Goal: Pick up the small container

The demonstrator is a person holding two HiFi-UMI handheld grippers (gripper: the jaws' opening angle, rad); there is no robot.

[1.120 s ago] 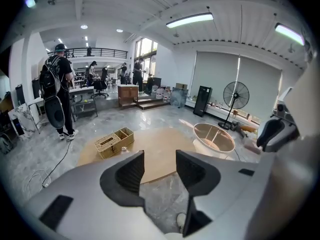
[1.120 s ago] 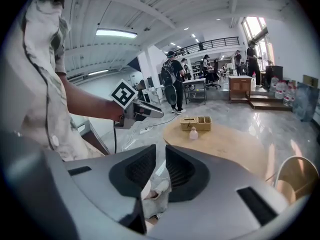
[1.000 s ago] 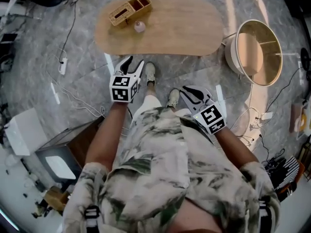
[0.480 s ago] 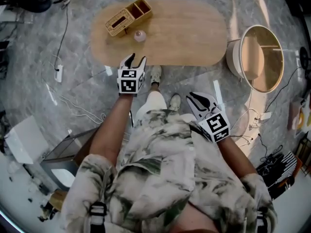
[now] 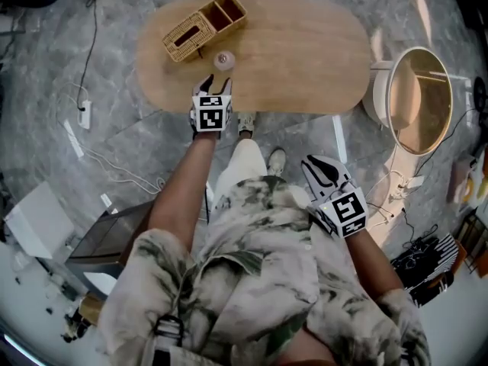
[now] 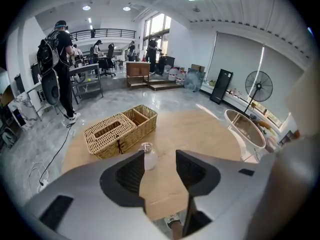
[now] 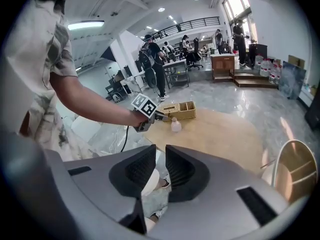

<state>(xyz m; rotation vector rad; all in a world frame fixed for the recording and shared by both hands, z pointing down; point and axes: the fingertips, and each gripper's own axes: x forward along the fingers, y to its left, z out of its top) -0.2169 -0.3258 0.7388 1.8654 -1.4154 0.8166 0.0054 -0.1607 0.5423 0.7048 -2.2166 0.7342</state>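
Well, my left tongs (image 5: 213, 85) are open about halfway, and the gap between the jaws is bare in the left gripper view (image 6: 160, 156), with only tabletop showing through it. The small container (image 5: 223, 59), a clear little bottle with a round cap, stands upright on the wooden table (image 5: 305, 52) just ahead of the tips. From the tongs' own camera it sits right at the inner edge of the left jaw (image 6: 148, 155), partly hidden by it, and I can't tell whether it touches. A woven basket (image 5: 202, 25) with two compartments lies just beyond the bottle, toward the table's far left end.

My right tongs (image 5: 320, 162) are nearly together, with only a narrow slit between the jaws (image 7: 159, 156) and nothing in it. Behind the slit I see my own leg and shoe.

My left arm is stretched forward, almost straight, with the tongs over the table's near edge and pointing at the bottle. My right arm is bent and kept close to my waist, its tongs pointing forward over the floor, well apart from the table.
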